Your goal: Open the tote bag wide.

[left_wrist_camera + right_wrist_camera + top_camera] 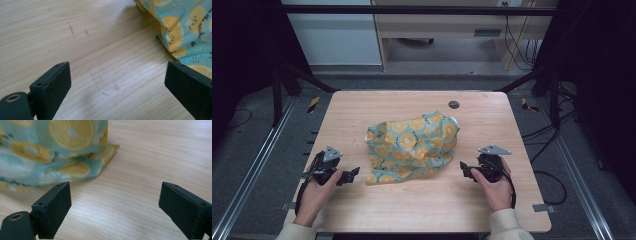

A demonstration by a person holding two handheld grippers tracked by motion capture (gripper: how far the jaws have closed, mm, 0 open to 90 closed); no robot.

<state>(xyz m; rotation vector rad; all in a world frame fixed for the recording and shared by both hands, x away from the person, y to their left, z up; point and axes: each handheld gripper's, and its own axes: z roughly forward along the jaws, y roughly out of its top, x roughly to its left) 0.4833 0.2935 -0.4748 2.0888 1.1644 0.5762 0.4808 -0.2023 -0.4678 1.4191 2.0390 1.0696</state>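
A crumpled teal cloth with yellow lemon slices [412, 146] lies bunched in the middle of the wooden table [422, 200]. My left gripper [348, 176] rests low on the table just left of the cloth's near corner, open, with bare wood between its jaws; the cloth's edge [185, 30] shows at the upper right of the left gripper view. My right gripper [467, 170] sits to the right of the cloth, open, nothing between its jaws. In the right gripper view a folded cloth corner [105, 155] lies ahead and to the left.
A small dark round grommet [454, 104] is set into the table near its far edge. Dark frame bars [292, 75] stand at both far corners. Bare wood surrounds the cloth on all sides.
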